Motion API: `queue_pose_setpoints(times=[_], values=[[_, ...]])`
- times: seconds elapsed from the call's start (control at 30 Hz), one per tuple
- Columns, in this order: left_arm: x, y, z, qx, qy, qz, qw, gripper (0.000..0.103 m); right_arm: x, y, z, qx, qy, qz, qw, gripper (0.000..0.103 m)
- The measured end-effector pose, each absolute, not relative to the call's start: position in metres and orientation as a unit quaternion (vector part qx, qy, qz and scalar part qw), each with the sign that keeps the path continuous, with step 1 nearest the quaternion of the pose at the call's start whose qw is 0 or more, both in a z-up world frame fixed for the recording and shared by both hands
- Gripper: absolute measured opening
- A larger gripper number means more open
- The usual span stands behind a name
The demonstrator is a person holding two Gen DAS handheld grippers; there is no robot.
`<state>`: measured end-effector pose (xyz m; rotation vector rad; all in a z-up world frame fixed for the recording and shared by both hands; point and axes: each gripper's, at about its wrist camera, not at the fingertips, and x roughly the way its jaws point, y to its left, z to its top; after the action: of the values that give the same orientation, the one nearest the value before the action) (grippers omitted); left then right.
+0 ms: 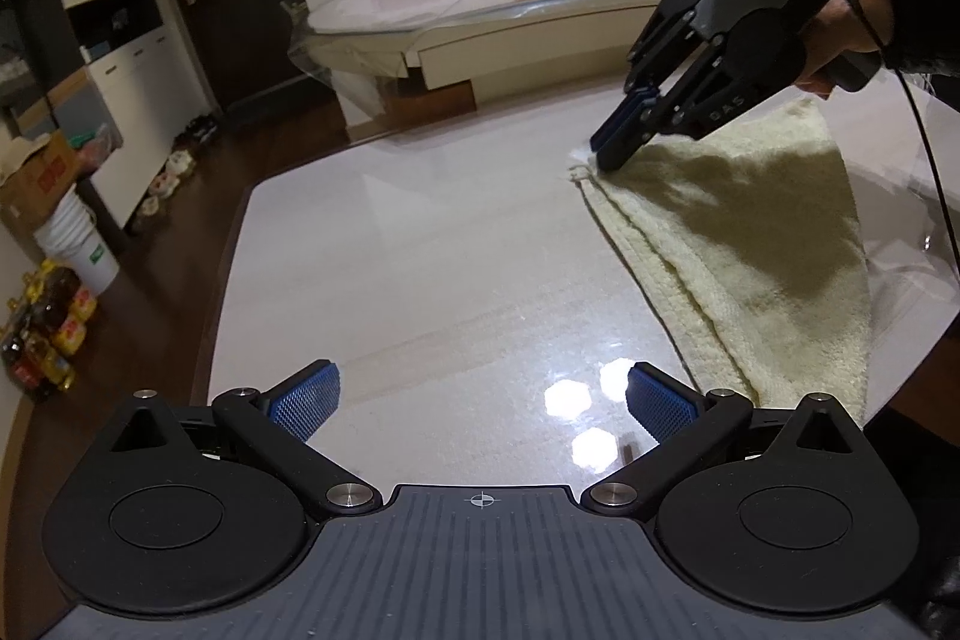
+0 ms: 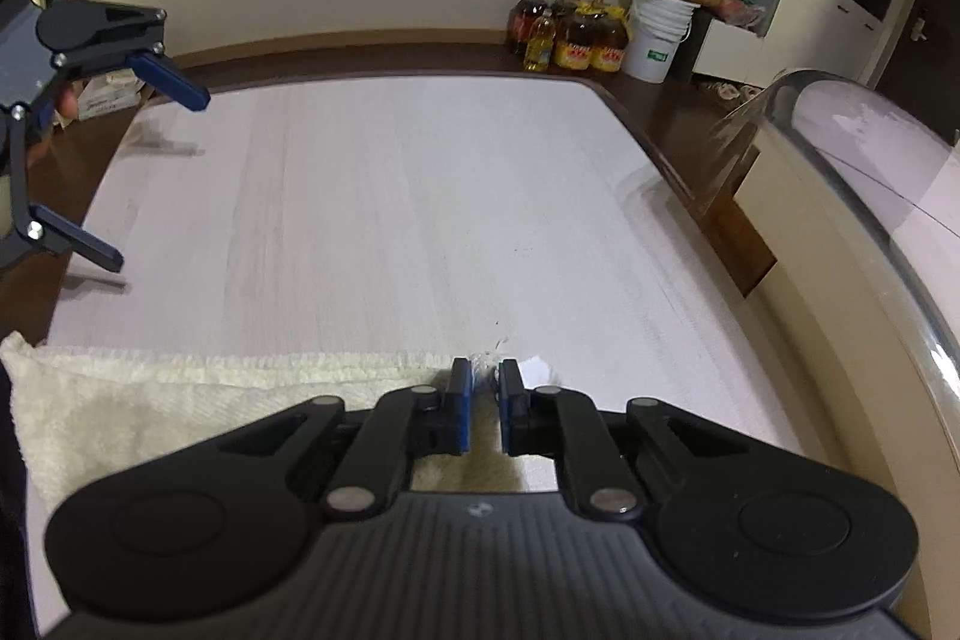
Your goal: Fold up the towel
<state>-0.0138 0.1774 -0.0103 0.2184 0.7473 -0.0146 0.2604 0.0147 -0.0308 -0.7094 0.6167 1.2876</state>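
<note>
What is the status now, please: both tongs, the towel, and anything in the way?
Left tongs open, empty, over table. Right tongs shut on towel corner. Towel lies folded, flat. Nothing in the way.

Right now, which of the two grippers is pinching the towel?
The right gripper, shut on the towel corner; the left gripper hangs wide open above bare table.

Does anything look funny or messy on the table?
Not much. The towel lies folded at one side of the table, its layered edges not quite lined up. At its far corner some loose frayed threads stick out, right where the right gripper pinches it. The left gripper is open over bare table. Nothing is spilled.
</note>
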Motion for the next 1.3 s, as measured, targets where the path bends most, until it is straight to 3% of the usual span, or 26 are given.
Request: queue_pose_setpoints(times=[0.4, 0.73, 1.2, 1.3], values=[[-0.038, 0.171, -0.011, 0.186, 0.326, -0.088, 0.923, 0.103, 0.177, -0.062, 0.025, -0.302, 0.222, 0.551, 0.746, 0.008], [-0.080, 0.141, -0.034, 0.321, 0.279, -0.216, 0.879, 0.103, 0.097, -0.125, 0.046, -0.268, 0.209, 0.494, 0.800, 0.008], [-0.112, 0.111, -0.053, 0.390, 0.231, -0.295, 0.841, 0.103, 0.030, -0.185, 0.035, -0.237, 0.247, 0.414, 0.843, 0.008], [-0.115, 0.104, -0.058, 0.403, 0.220, -0.298, 0.837, 0.098, 0.022, -0.195, 0.029, -0.226, 0.257, 0.401, 0.850, 0.008]])
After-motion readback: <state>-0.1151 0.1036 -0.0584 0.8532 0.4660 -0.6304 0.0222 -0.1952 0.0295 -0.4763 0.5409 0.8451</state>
